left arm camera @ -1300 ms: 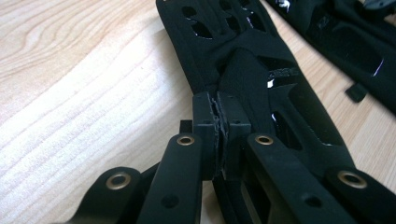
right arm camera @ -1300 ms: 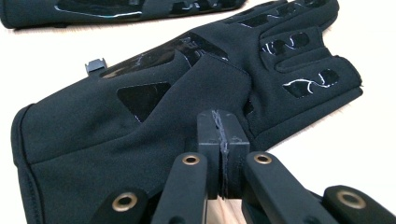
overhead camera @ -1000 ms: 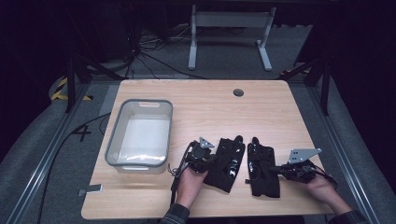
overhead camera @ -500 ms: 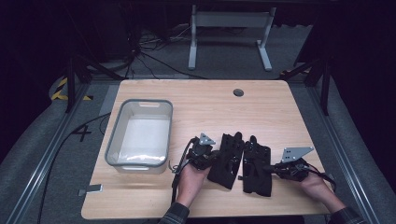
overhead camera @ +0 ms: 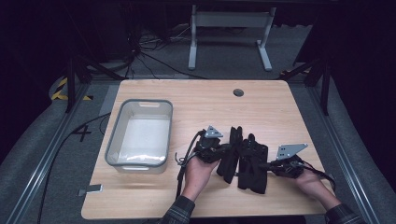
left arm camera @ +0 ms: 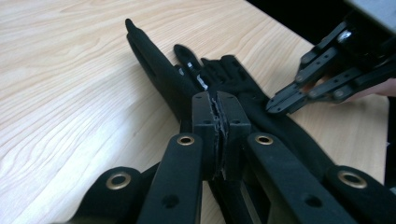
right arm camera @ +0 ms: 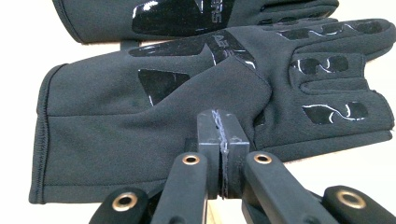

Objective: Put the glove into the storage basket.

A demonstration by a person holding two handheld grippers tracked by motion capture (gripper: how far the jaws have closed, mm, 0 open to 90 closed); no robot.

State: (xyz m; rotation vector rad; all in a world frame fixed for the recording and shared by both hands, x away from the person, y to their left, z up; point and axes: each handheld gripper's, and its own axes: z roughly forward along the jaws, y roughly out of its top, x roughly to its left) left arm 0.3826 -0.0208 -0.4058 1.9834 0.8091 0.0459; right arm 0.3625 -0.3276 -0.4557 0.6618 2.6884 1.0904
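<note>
The pale wooden table (overhead camera: 280,107) fills the middle of the high view, with a clear grey-rimmed plastic bin (overhead camera: 140,135) at its left. Lower centre lie two black fabric gloves with glossy grip patches, side by side and overlapping: the left glove (overhead camera: 229,156) and the right glove (overhead camera: 253,163). The left gripper (overhead camera: 219,150) is clamped on the left glove's edge, the right gripper (overhead camera: 272,164) on the right glove's. The step looks like pairing them; next, probably laying one atop the other.

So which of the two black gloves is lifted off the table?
The left glove, pinched by the left hand-held gripper and tilted on edge; the right glove lies flat.
</note>
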